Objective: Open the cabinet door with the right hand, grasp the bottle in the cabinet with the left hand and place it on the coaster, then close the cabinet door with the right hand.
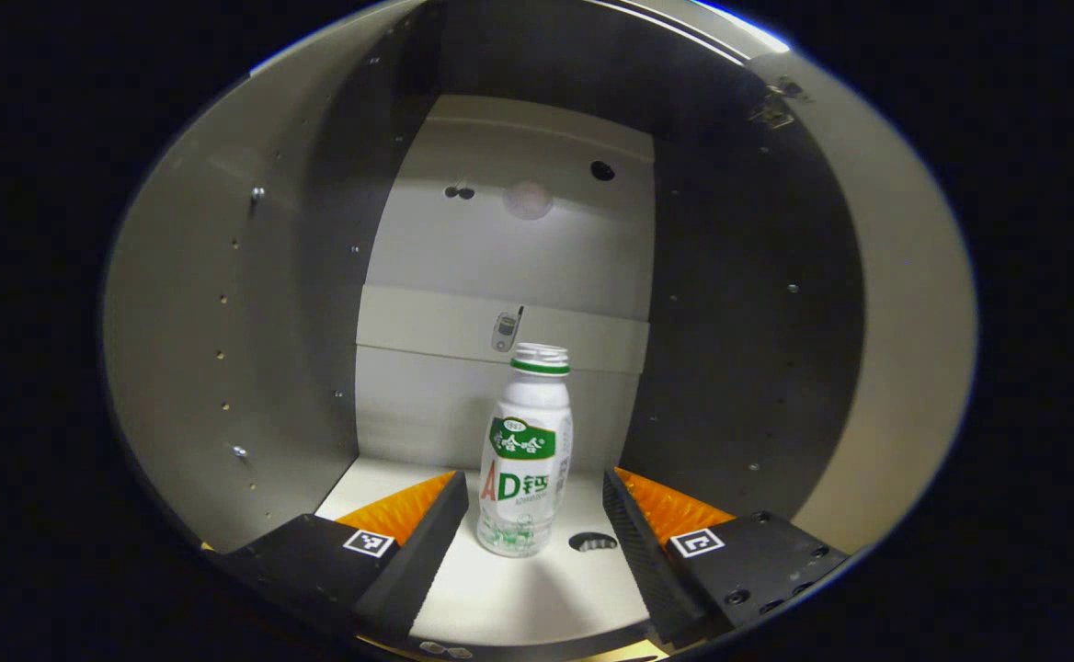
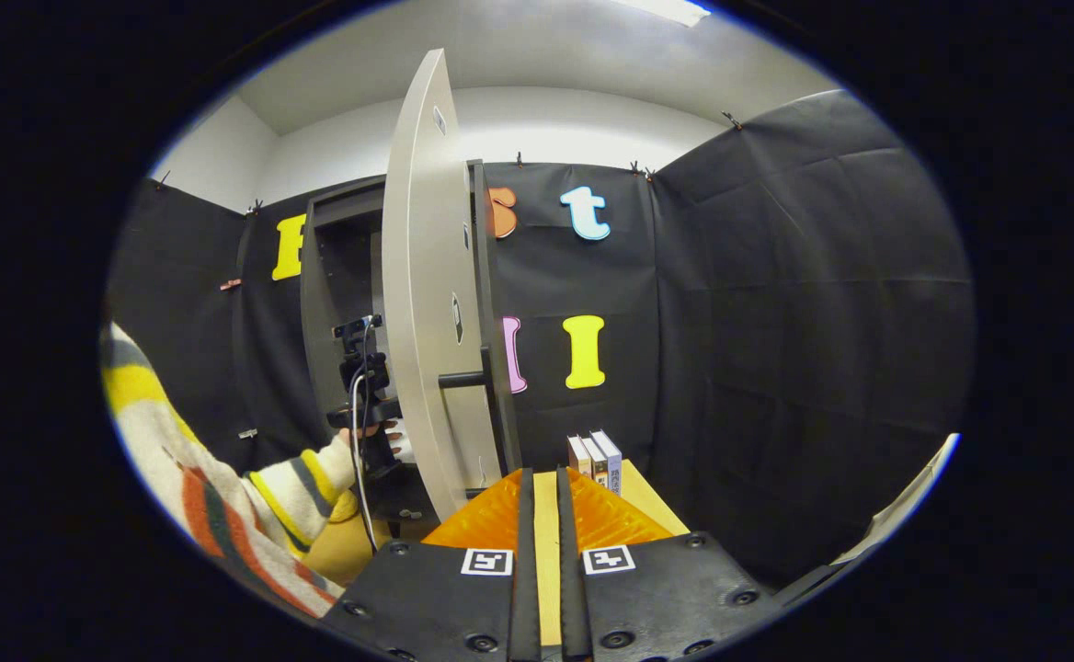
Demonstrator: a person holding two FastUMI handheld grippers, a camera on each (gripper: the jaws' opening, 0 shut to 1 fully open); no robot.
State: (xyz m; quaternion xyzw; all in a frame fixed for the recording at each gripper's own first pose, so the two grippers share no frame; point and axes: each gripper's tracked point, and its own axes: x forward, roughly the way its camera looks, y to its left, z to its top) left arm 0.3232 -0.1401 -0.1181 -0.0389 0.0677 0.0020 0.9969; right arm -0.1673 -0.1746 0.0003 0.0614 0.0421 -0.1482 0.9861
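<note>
Standing upright on the pale floor of the cabinet (image 1: 252, 303), the bottle (image 1: 526, 450) sits roughly centred between the side walls and a little forward of the back panel. It is a small white plastic bottle, waisted below the shoulder, with a green ring at the neck and an open threaded mouth, no cap on it. A printed label wraps the body: a green band near the top, large red and green characters beneath, a green pattern around the base.

Left gripper (image 1: 533, 515): fingers spread wide apart, one on each side of the bottle's lower half, gaps visible on both sides, no contact. A dark oval hole shows in the cabinet floor just beside the bottle's base.

Right gripper (image 2: 538, 501): fingers drawn nearly together, only a narrow slit between them, nothing held. In the right gripper view the cabinet door (image 2: 427, 303) stands swung open, edge-on, its dark bar handle (image 2: 465, 378) projecting. Beyond it a hand in a striped sleeve (image 2: 252, 496) reaches the left gripper into the cabinet. Some books (image 2: 597, 460) stand on the yellow table (image 2: 656, 506) to the right of the door
</note>
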